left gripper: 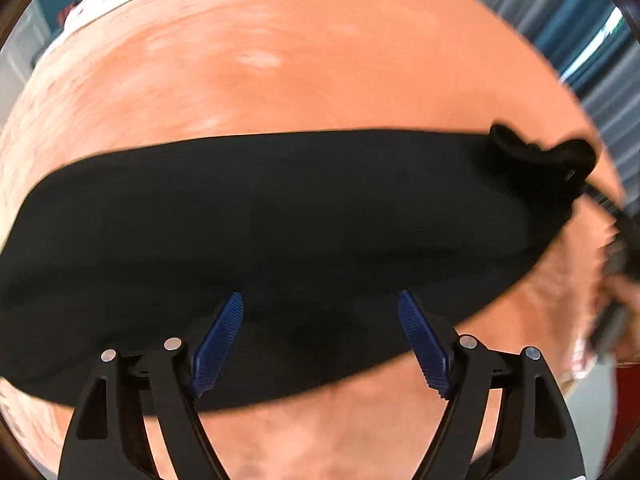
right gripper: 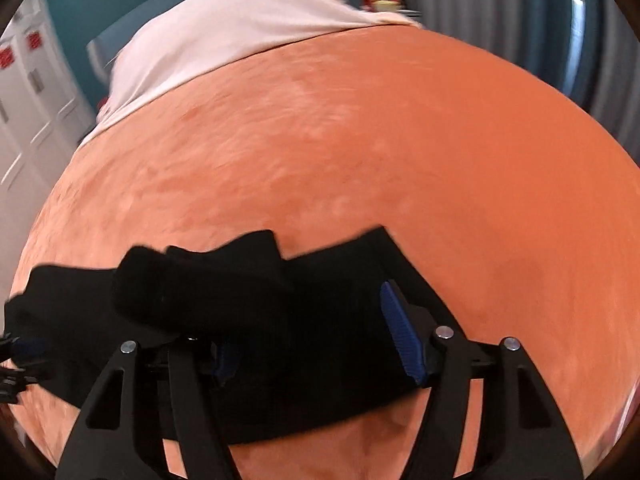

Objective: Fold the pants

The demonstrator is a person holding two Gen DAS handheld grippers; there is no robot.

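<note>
**Inspector:** Left wrist view first. What is obscured?

**Assistant:** The frame is smeared by motion. The black fabric pants [left gripper: 280,240] run off the left edge, and their bunched end at the right [left gripper: 540,156] is hard to read. A dark blurred shape at the right edge [left gripper: 616,280] cannot be identified.

**Inspector:** Gripper pose and jaws?

**Assistant:** The left gripper [left gripper: 320,300] enters from the bottom centre, above the cloth. Its jaws stand wide apart, holding nothing; the blue ribbed pads [left gripper: 218,344] show against the pants' near edge. The pants lie flat as a broad band across the orange fuzzy bed cover [left gripper: 320,60].

**Inspector:** Right wrist view?

**Assistant:** Also blurred. The right gripper [right gripper: 308,320] enters from the bottom. Its left blue pad [right gripper: 226,360] is mostly buried under black cloth; the right pad [right gripper: 400,332] is plain. The jaws stand wide, with a rumpled fold of the pants [right gripper: 208,288] heaped over the left one. Whether any cloth is pinched, I cannot tell. A white sheet [right gripper: 224,36] lies at the upper left, beyond the cover [right gripper: 440,140].
</note>
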